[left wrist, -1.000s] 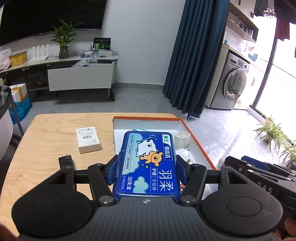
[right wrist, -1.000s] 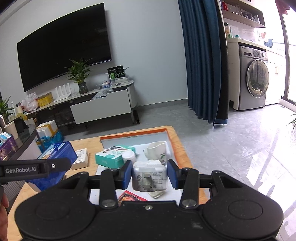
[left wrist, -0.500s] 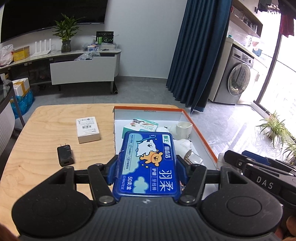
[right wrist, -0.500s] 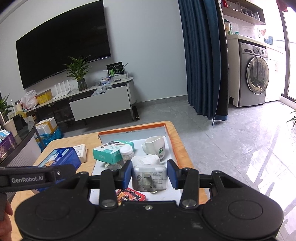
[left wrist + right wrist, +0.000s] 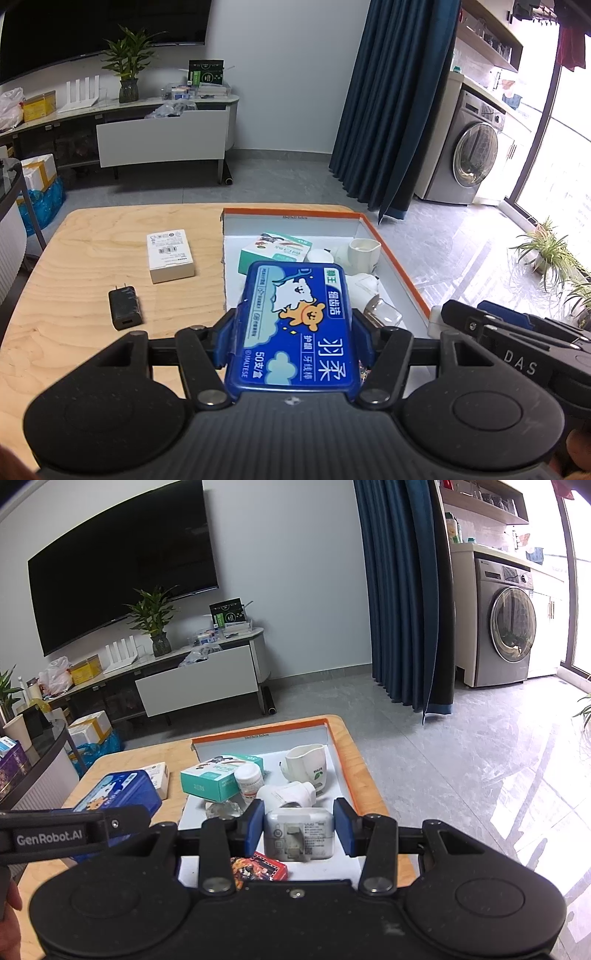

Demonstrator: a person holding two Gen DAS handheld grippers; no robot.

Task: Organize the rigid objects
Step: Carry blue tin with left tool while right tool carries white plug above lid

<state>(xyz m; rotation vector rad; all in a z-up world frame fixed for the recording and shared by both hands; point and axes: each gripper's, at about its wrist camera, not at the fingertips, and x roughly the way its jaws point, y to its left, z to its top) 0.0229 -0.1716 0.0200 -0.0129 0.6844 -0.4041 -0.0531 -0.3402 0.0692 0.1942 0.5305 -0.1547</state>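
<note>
Clearance ahead is deciding the drop: we are pinching the blue floss case point(image 5: 295, 325) in the left gripper point(image 5: 293, 332), long axis pointing forward, over the tray's point(image 5: 397, 254) near-left edge. We are clamping the white charger point(image 5: 299, 834) in the right gripper point(image 5: 298, 829) over the tray's near end, directly behind the white fitting point(image 5: 286, 794).

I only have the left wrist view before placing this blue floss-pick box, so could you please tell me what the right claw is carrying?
Observer: The right claw is shut on a white charger, prongs facing its camera.
Operator: Thanks. Is the near end of the orange-rimmed tray free?
Observer: No, a small red patterned box lies there, partly under the claw.
Operator: Anything notable about the white mug?
Observer: It bears a green leaf print on the side facing the right camera.
</note>
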